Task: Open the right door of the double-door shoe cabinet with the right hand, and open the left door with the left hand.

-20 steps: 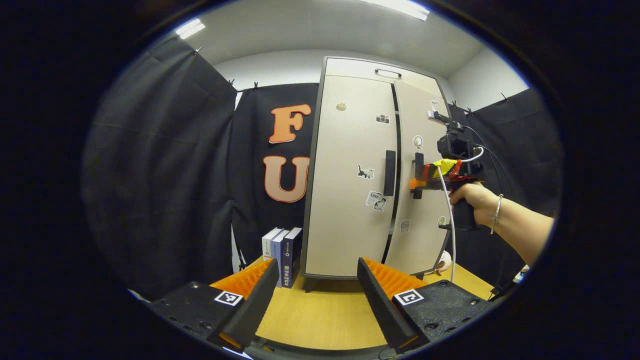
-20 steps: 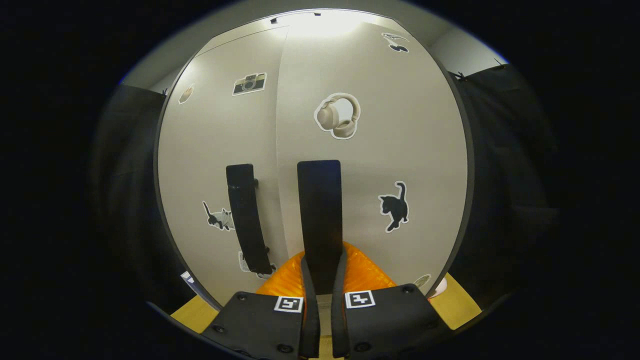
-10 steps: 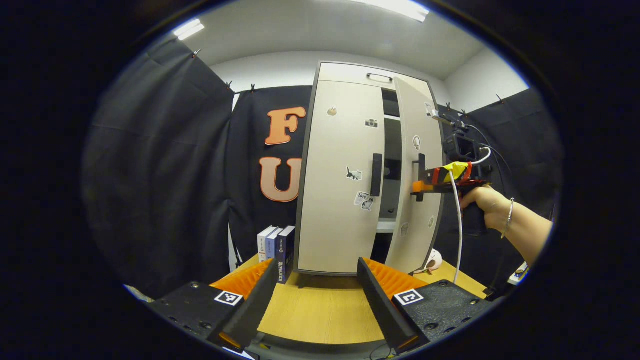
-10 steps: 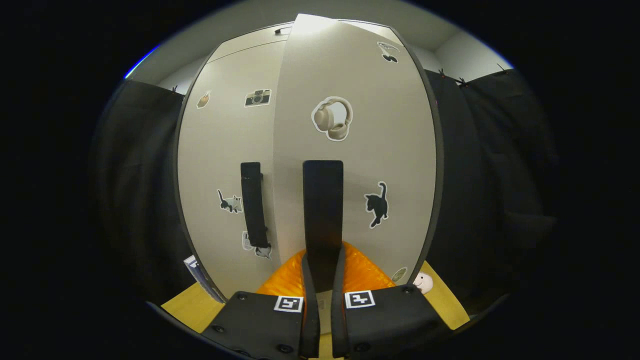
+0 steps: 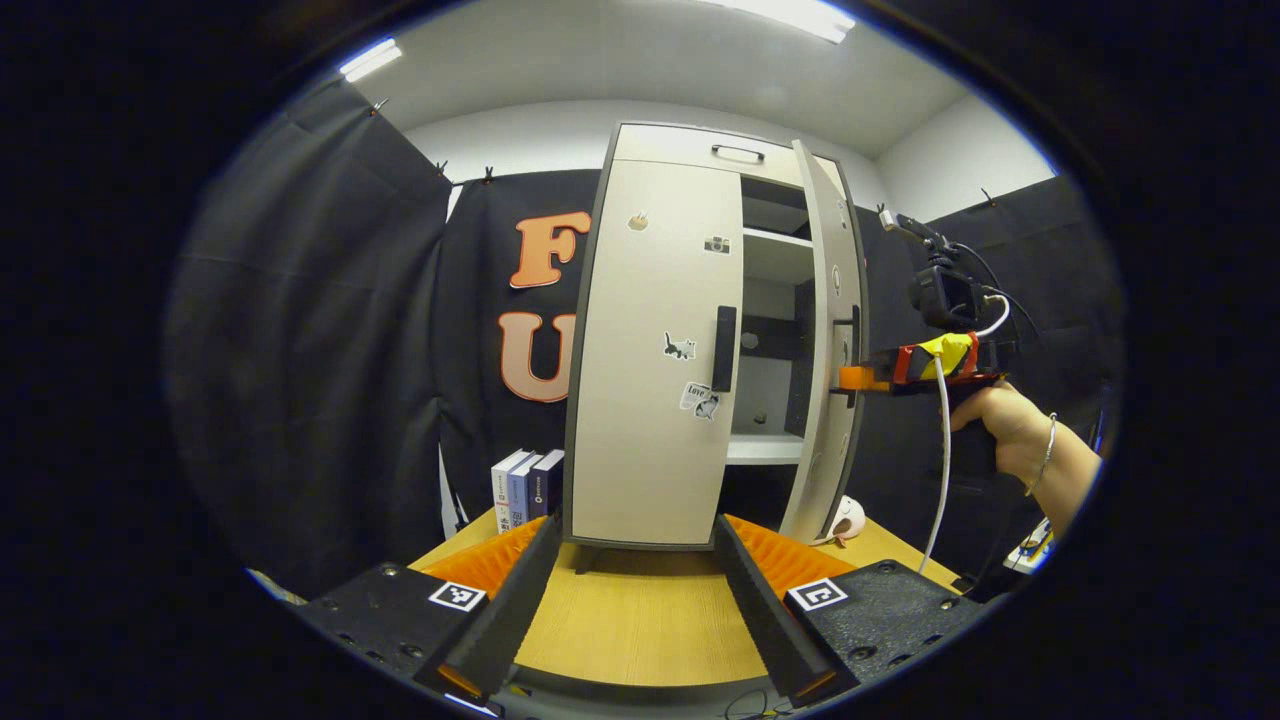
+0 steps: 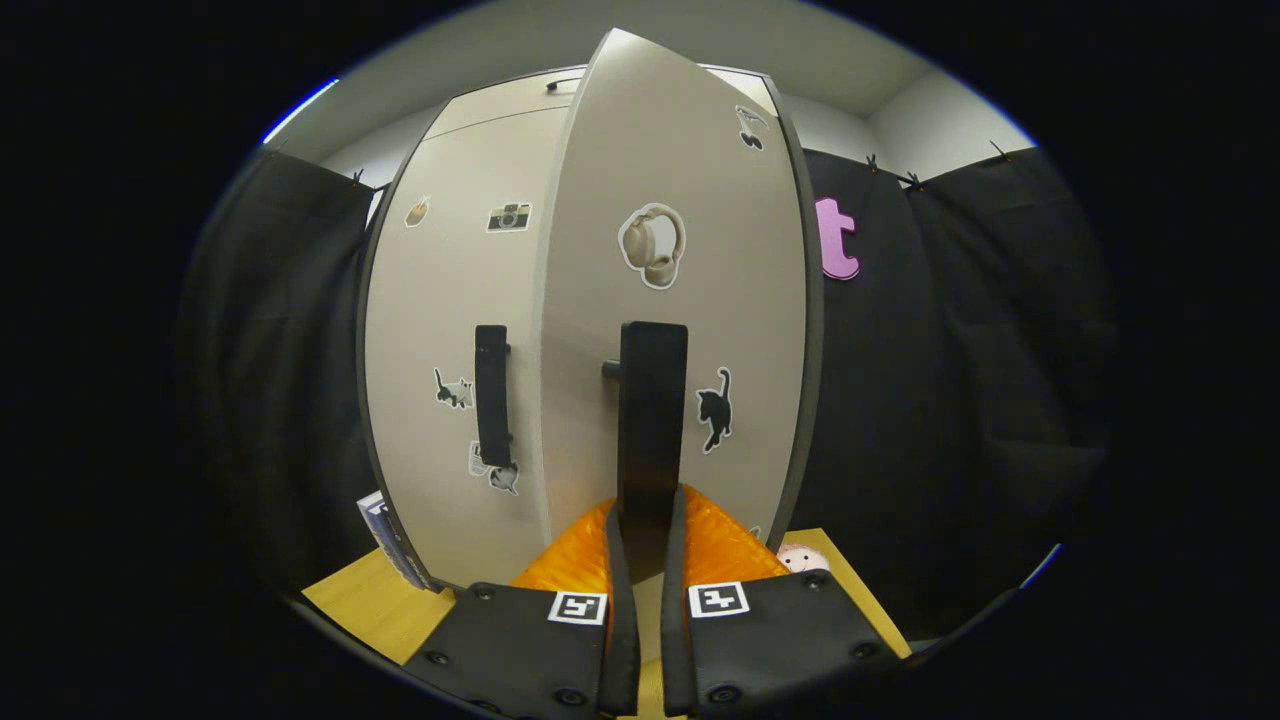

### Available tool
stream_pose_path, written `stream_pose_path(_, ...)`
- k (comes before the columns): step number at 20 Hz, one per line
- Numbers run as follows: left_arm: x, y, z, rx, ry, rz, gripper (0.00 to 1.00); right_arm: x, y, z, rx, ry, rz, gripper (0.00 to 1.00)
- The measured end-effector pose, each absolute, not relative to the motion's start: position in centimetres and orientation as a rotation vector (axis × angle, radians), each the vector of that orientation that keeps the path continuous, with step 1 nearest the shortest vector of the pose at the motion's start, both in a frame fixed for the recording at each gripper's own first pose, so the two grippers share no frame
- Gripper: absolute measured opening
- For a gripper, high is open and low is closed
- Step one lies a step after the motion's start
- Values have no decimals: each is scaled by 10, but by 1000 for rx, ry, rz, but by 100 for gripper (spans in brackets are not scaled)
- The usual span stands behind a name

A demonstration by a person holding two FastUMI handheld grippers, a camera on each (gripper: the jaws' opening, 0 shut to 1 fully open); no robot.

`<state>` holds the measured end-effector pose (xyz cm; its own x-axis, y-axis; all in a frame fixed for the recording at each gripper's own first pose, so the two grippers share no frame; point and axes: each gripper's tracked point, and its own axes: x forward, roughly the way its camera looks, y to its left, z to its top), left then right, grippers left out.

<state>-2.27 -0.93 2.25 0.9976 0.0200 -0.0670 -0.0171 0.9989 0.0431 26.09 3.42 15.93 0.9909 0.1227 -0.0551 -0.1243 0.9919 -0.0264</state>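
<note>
The right handle (image 6: 652, 420) is clamped by the right gripper (image 6: 640, 560), its lower end hidden; the right door (image 5: 835, 330) has been swung wider (left gripper (image 5: 630, 590) held wide apart)

One cabinet (image 5: 650, 350), two doors, two handles, three books (image 5: 520, 485), two claws

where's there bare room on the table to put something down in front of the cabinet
The bare wooden tabletop in front of the beige double-door shoe cabinet, between the left gripper fingers. It is crowded at the cabinet's left, where upright books stand, and by the open right door, near a small pale round toy.
</note>
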Motion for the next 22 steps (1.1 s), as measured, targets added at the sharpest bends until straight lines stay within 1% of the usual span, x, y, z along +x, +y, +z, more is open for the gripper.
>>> stream_pose_path(5, -17, -30, 15, 27, 89, -13, 94, 254, 24, 159, 24, 56, 127, 16)
stream_pose_path(6, -17, -35, 15, 21, 93, -23, 95, 250, 24, 160, 51, 57, 128, 7)
stream_pose_path(8, -17, -46, 17, 15, 90, -37, 95, 248, 22, 158, 66, 62, 115, 8)
stream_pose_path(9, -16, -50, 18, 22, 89, -41, 92, 248, 17, 158, 54, 59, 102, 8)
stream_pose_path(14, -8, -82, 21, 38, 80, -79, 95, 243, -9, 159, 37, 60, 50, 7)
stream_pose_path(15, -6, -89, 22, 39, 75, -85, 92, 243, -11, 159, 34, 63, 51, 7)
stream_pose_path(16, -3, -95, 23, 42, 71, -92, 94, 242, -13, 158, 28, 68, 55, 7)
stream_pose_path(19, 0, -115, 24, 57, 67, -107, 94, 242, -17, 159, 27, 69, 68, 7)
stream_pose_path(20, 0, -119, 25, 57, 67, -107, 92, 241, -17, 159, 31, 69, 72, 7)
stream_pose_path(21, -1, -123, 24, 55, 69, -106, 95, 241, -18, 159, 34, 69, 76, 7)
stream_pose_path(22, 0, -126, 23, 52, 72, -105, 94, 241, -19, 159, 36, 69, 79, 7)
